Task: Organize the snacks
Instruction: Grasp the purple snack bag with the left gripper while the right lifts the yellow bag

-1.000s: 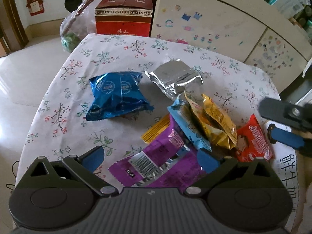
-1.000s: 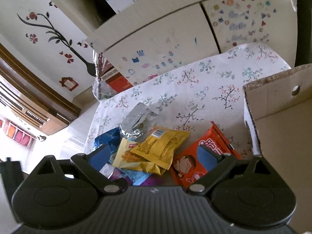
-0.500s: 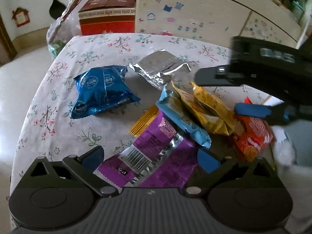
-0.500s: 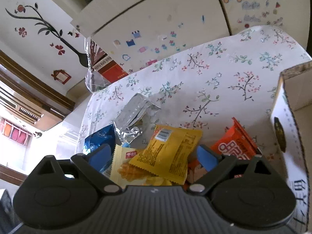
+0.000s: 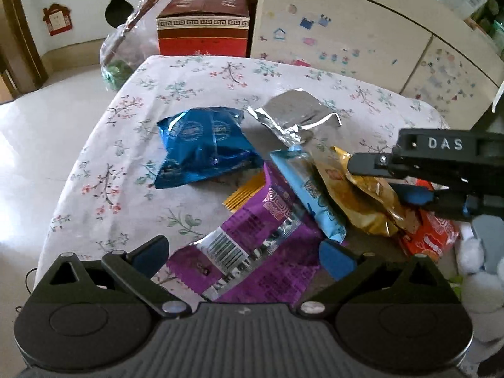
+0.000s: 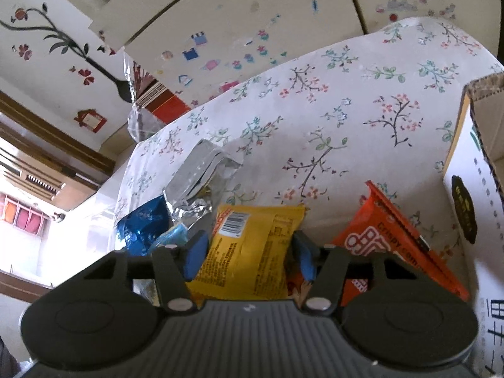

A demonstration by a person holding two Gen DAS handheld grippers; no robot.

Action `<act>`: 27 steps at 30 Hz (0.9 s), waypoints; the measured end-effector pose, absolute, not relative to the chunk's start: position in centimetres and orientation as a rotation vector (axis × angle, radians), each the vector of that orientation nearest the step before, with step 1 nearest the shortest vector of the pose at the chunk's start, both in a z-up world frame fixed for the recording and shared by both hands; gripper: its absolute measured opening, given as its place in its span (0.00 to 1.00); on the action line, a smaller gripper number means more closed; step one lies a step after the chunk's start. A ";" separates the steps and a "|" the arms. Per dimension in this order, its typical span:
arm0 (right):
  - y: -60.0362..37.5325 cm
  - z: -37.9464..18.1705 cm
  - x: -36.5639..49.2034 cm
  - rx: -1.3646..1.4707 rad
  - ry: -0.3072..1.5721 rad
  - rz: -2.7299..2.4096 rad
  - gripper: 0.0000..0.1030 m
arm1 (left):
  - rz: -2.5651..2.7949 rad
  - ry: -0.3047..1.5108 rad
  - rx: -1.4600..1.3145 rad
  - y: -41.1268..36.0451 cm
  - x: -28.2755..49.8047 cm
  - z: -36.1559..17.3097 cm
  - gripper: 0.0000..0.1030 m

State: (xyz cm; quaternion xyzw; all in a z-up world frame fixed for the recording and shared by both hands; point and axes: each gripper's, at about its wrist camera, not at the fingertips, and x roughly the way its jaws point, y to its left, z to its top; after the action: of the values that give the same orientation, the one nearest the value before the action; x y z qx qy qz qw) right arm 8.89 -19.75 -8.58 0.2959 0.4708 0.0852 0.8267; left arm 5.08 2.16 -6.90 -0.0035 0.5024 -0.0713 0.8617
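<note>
Progress is early — right gripper (image 6: 249, 256) jaws have just been closing onto the yellow packet (image 6: 252, 252) in the tabletop (image 5: 189, 75) pile, left gripper (image 5: 242, 255) jaws released, remaining snacks unsorted beside the cardboard box (image 6: 472, 189).

Stickered cream cabinet (image 5: 346, 41), white wall (image 6: 41, 60) (flower decals), pale floor (image 5: 47, 119)
</note>
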 end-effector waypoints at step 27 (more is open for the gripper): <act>-18.5 -9.1 9.1 0.566 0.999 0.189 0.68 | -0.200 1.137 0.112 -0.1 5.7 -9.8 1.00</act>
State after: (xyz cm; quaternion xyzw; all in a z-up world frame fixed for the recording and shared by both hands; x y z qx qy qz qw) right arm 9.05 -18.54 -9.06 0.2675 0.4719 0.0895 0.8353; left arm 5.74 -0.10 -9.82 0.0530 0.5370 -0.0945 0.8366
